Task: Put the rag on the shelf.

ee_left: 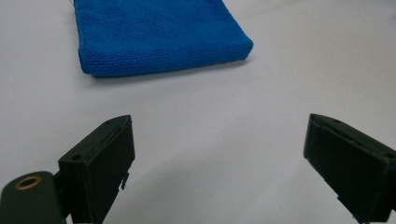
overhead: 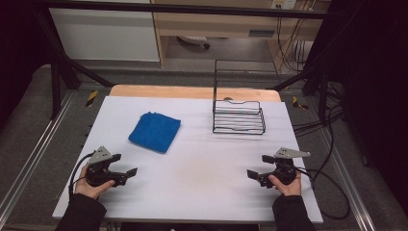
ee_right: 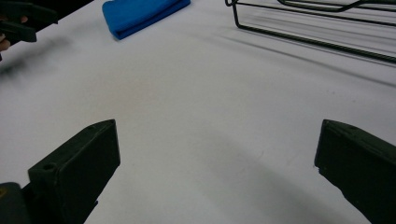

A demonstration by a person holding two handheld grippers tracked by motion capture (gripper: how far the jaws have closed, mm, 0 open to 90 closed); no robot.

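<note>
A folded blue cloth (overhead: pixel 155 131) lies on the white table (overhead: pixel 202 159), left of the middle. In the left gripper view the blue cloth (ee_left: pixel 154 35) sits just ahead of the jaws. My left gripper (overhead: pixel 126 175) rests near the table's front left corner, open, with bare table between its jaws (ee_left: pixel 219 154). My right gripper (overhead: pixel 257 167) is held near the front right, open and holding nothing (ee_right: pixel 217 158). In the right gripper view the blue cloth (ee_right: pixel 142 15) lies far off at the upper left, with the left gripper (ee_right: pixel 21 23) at the left edge.
A black wire rack (overhead: pixel 239 115) with a tall wire back stands at the table's far right; its lower bars (ee_right: pixel 317 21) cross the top of the right gripper view. Cables (overhead: pixel 332 192) trail off the table's right side. Metal frame bars surround the table.
</note>
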